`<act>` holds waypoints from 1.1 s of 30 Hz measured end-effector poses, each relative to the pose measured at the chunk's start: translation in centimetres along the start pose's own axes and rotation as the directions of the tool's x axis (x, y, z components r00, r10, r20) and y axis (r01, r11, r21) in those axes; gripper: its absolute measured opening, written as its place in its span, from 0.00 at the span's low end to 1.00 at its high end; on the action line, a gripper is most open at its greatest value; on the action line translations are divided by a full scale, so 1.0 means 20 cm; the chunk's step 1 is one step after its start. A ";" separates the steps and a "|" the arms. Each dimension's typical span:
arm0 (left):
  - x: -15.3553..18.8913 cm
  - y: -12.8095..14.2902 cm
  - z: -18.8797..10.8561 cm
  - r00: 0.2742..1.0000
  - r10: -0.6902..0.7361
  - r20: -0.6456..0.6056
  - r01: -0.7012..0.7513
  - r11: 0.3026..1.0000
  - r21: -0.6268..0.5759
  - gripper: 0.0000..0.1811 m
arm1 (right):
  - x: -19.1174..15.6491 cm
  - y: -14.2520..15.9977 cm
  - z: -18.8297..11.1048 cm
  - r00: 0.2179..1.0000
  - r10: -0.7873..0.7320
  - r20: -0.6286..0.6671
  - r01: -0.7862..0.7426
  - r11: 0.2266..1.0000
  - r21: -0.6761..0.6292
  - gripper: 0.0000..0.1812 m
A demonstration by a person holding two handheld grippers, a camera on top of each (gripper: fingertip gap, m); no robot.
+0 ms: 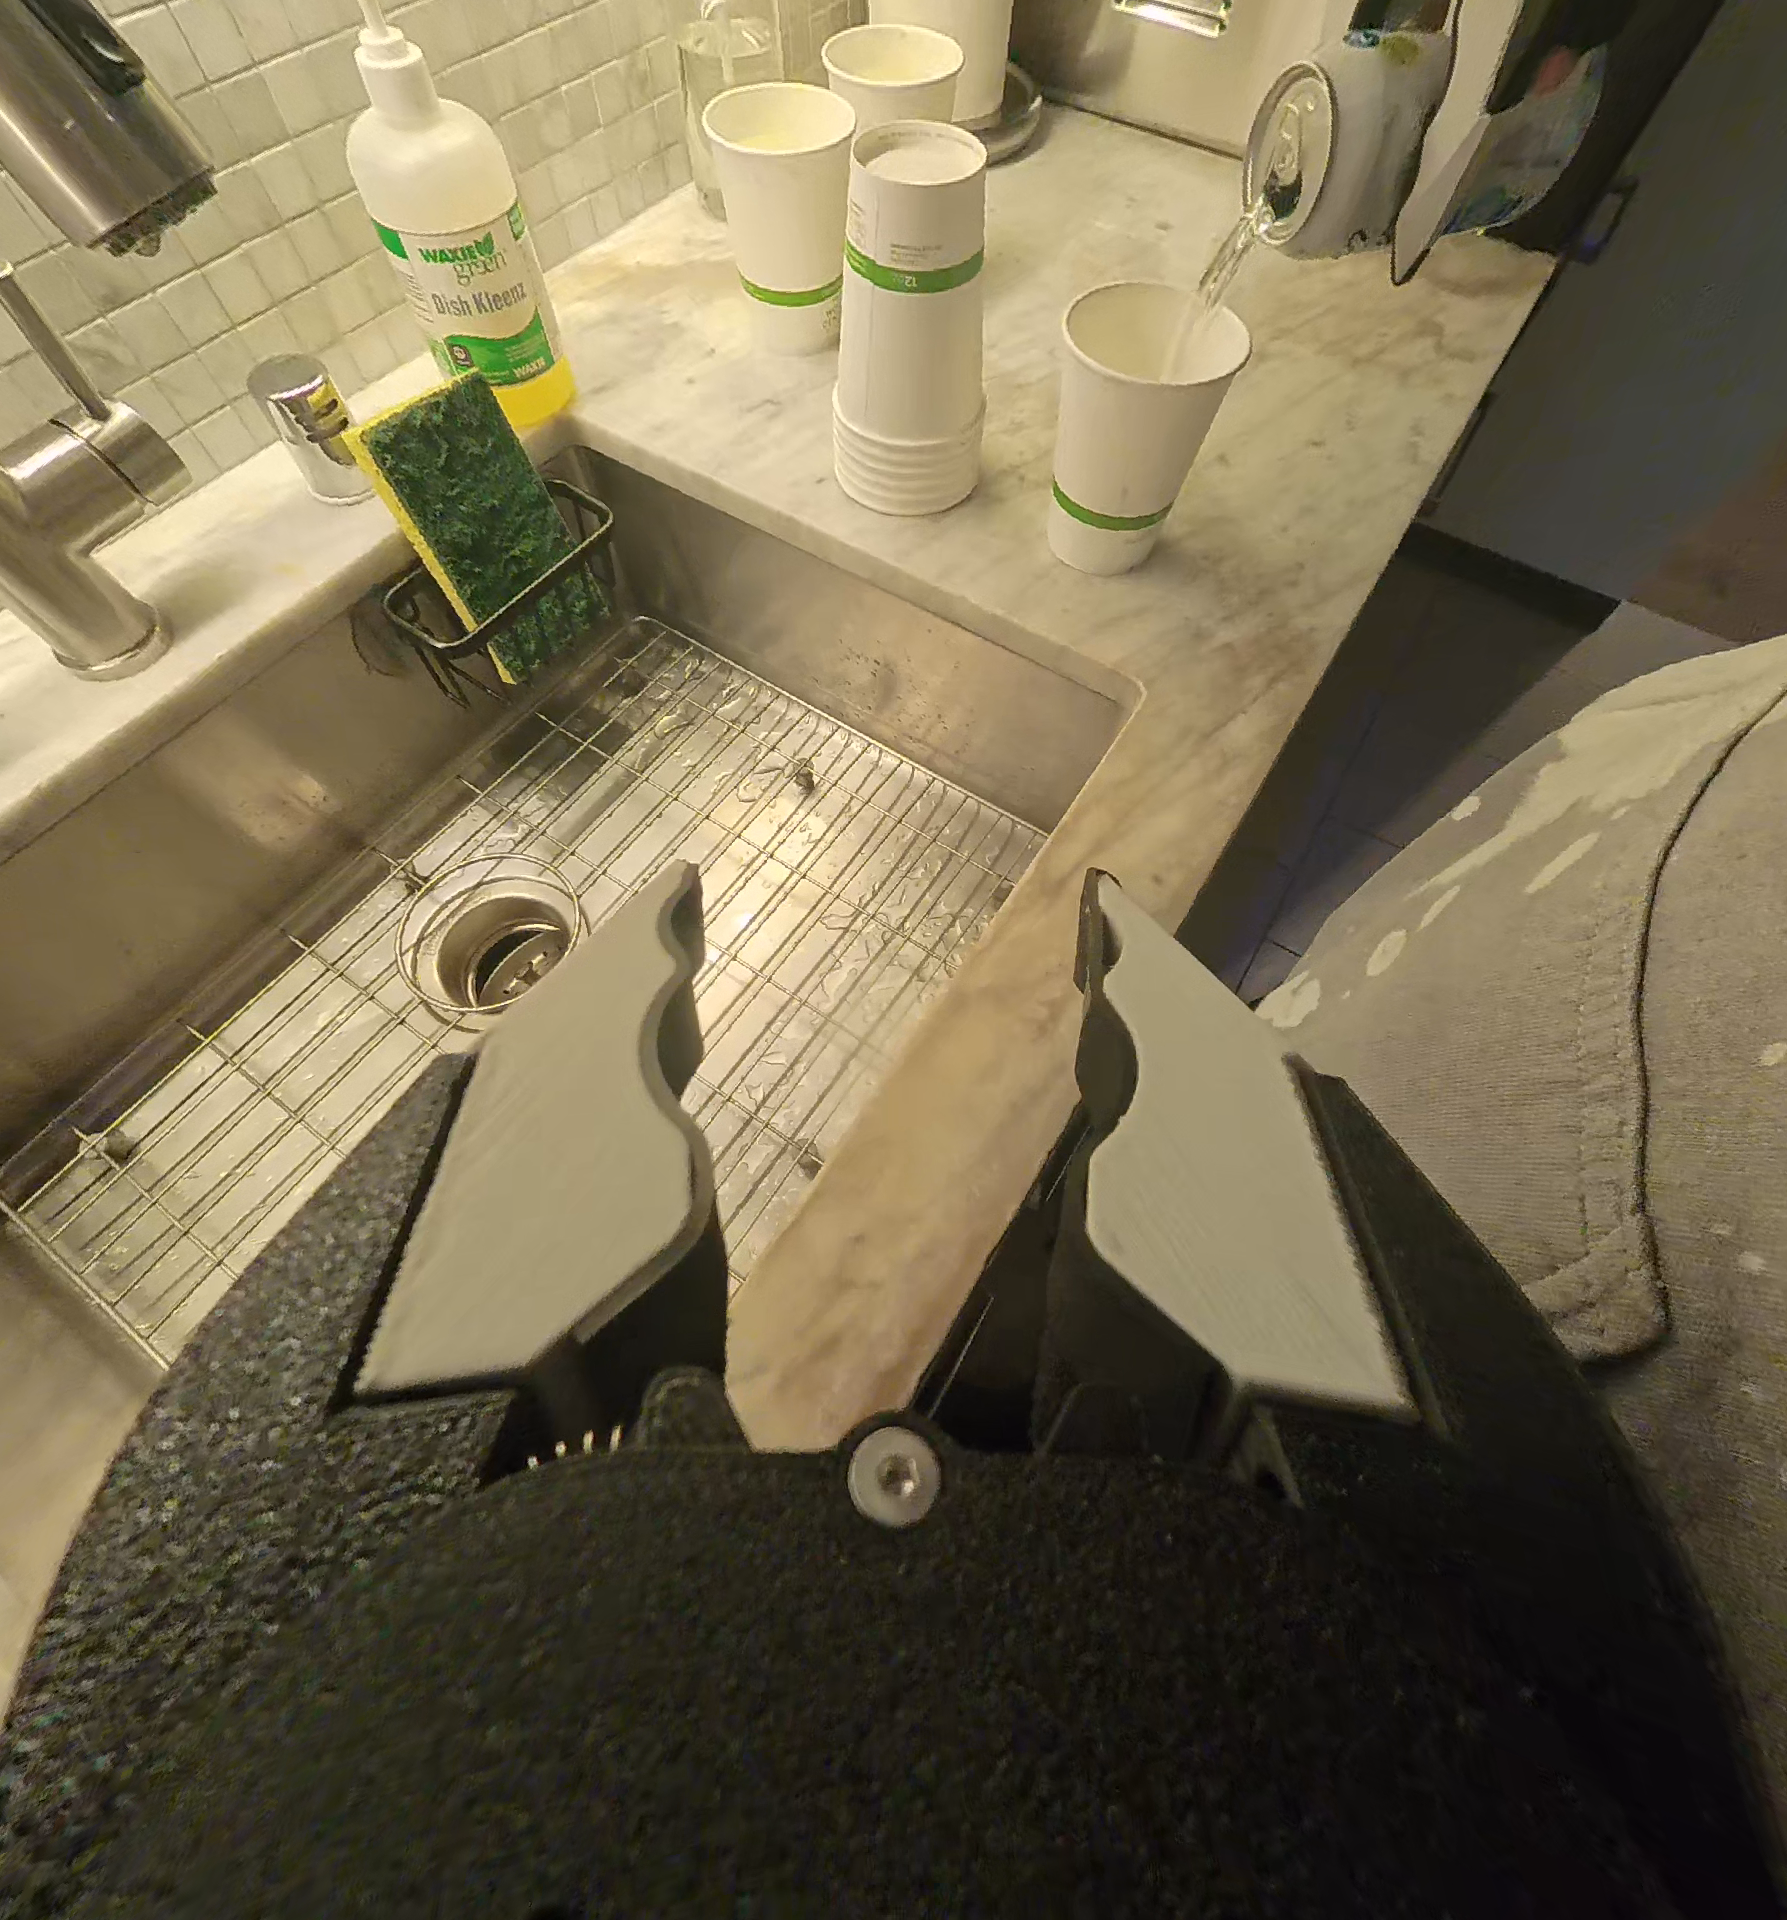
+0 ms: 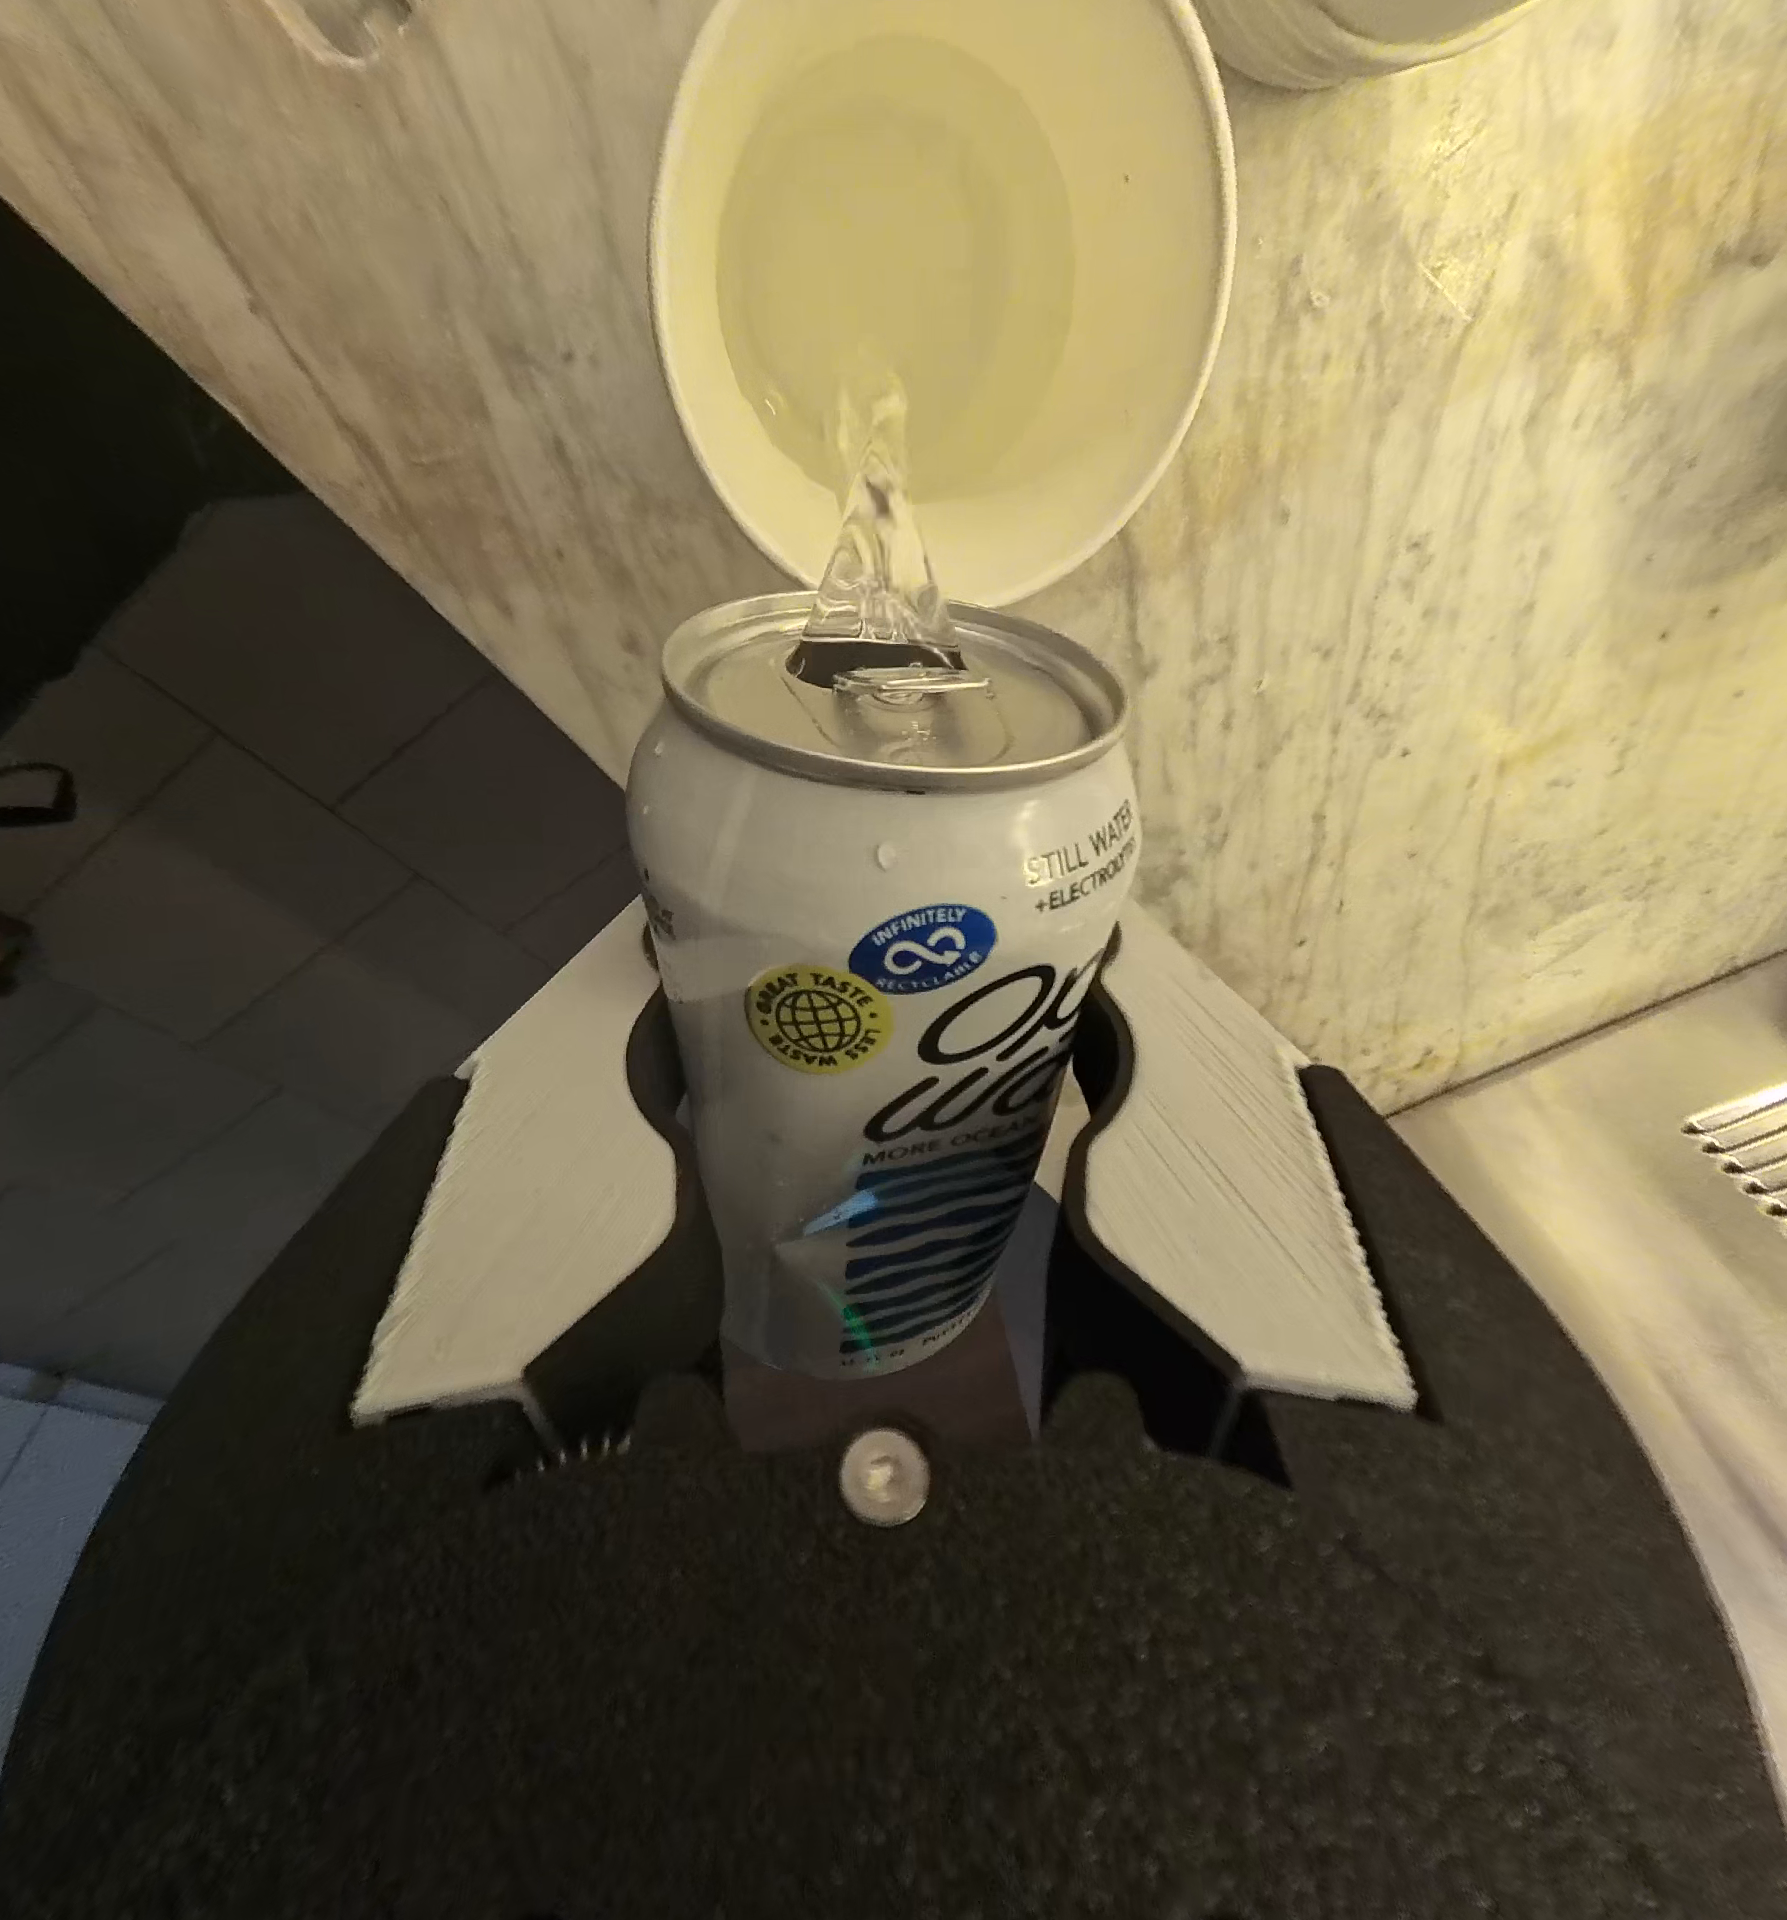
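Observation:
My right gripper (image 2: 873, 1023) is shut on a white drink can (image 2: 868, 914) with blue wavy stripes. The can is tilted forward and a clear stream of water (image 2: 868, 520) runs from its opening into a white paper cup (image 2: 941, 301) on the marble counter. The left wrist view shows the same can (image 1: 1325, 156) tipped over the cup (image 1: 1138, 416), which has a green band. My left gripper (image 1: 889, 914) is open and empty, held over the front edge of the steel sink (image 1: 868, 644), well short of the cup.
A stack of upside-down paper cups (image 1: 910, 322) and two upright cups (image 1: 780, 208) stand behind the filling cup. A dish soap bottle (image 1: 453, 229), a green-yellow sponge (image 1: 473, 520) in a black holder, and a tap (image 1: 58, 520) are by the sink. A person's grey clothing (image 1: 1595, 1039) is at right. Spacing between my two grippers at the tips: around 45 cm.

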State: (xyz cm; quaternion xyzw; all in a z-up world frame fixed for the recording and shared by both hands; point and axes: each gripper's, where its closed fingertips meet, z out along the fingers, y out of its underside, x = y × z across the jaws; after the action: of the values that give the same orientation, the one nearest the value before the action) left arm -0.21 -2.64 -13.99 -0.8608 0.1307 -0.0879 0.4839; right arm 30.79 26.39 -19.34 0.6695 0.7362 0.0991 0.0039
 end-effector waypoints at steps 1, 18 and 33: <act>0.00 0.00 0.00 1.000 -0.001 0.000 0.001 1.000 -0.001 0.39 | 0.00 0.00 0.00 1.000 -0.001 0.000 0.001 1.000 -0.001 0.40; -0.02 0.04 -0.02 1.000 -0.017 0.015 0.018 1.000 -0.009 0.39 | 0.00 0.00 0.01 0.999 -0.033 0.003 0.033 0.999 -0.042 0.40; -0.05 0.06 -0.06 0.999 -0.029 0.044 0.030 1.000 -0.011 0.39 | 0.05 0.00 -0.03 0.998 -0.061 -0.004 0.060 0.995 -0.076 0.40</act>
State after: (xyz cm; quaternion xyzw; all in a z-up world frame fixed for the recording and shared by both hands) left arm -1.58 -3.80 -14.41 -0.8672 0.1080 -0.0753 0.4802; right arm 30.66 27.24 -18.69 0.6460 0.7518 0.1290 0.0300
